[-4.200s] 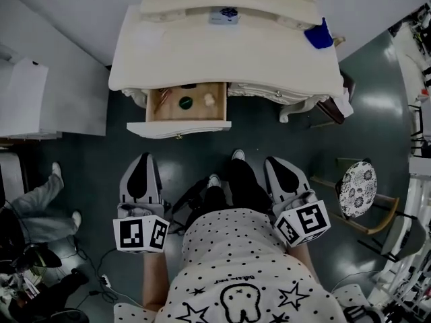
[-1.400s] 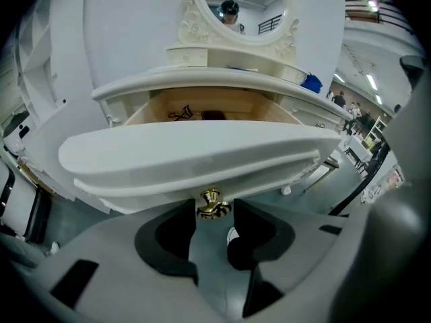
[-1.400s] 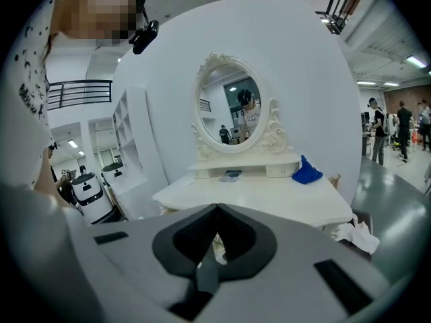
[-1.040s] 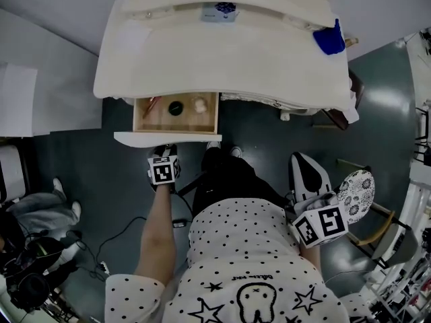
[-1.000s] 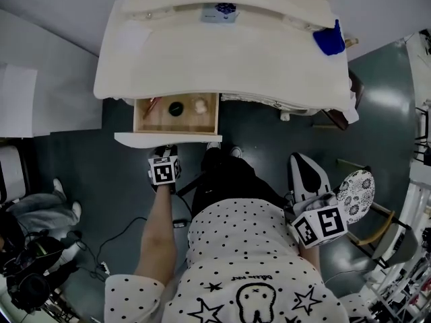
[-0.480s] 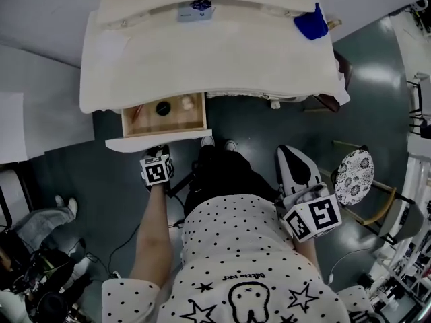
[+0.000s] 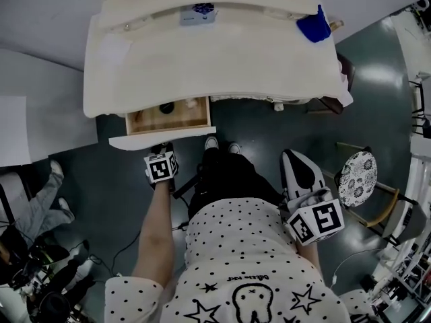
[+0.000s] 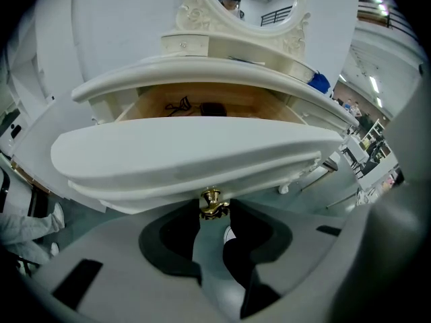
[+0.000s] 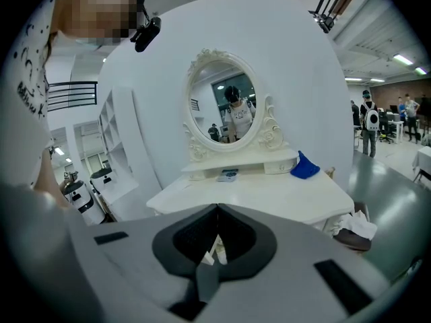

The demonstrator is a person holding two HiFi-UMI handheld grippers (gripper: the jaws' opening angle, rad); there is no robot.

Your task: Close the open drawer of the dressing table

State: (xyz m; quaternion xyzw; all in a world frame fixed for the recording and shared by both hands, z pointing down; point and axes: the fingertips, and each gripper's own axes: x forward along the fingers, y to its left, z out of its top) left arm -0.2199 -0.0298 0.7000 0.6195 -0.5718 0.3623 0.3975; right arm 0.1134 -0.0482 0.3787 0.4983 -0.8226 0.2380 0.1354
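Left tool (image 7: 160,149) is pinching the curved, glossy-white drawer's (image 7: 161,141) ornate brass knob (image 8: 213,204), forearm reaching forward-down; right tool (image 9: 217,215) is hovering closed, empty.

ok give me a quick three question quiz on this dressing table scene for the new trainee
1. True or false: the drawer of the dressing table is fully shut.
2. What stands between the tips of the left tongs? A) a hairbrush B) a brass knob C) nothing
3. Which tongs have their tips together, held back from the table?
Key: 1 false, it stands partly open. 2 B, the knob on the drawer's front. 3 the right tongs.
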